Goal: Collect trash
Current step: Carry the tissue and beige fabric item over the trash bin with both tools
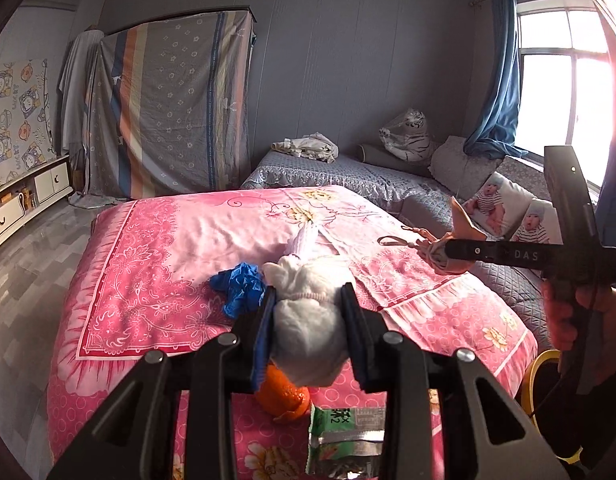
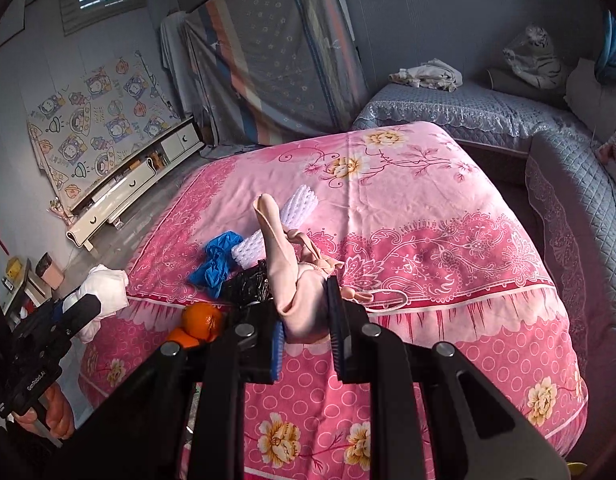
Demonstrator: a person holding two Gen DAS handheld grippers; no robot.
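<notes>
My left gripper [image 1: 308,300] is shut on a white cloth bundle [image 1: 308,320], held above the pink bed [image 1: 168,248]; the same bundle [image 2: 104,288] shows at the left of the right wrist view. My right gripper [image 2: 304,308] is shut on a beige drawstring pouch [image 2: 280,264], which hangs off the right gripper [image 1: 444,254] in the left wrist view too. On the bed lie a blue crumpled glove [image 1: 240,286], a white foam net [image 2: 292,208], a black plastic bag [image 2: 248,286], an orange with peel [image 2: 202,320] and a green wrapper [image 1: 344,436].
A grey quilted sofa [image 1: 388,180] with cushions and a plush tiger [image 1: 408,136] stands behind the bed. A low white cabinet [image 2: 128,188] lines the left wall. A yellow tape roll [image 1: 544,364] sits at the bed's right edge. A person's hand [image 1: 564,320] holds the right gripper.
</notes>
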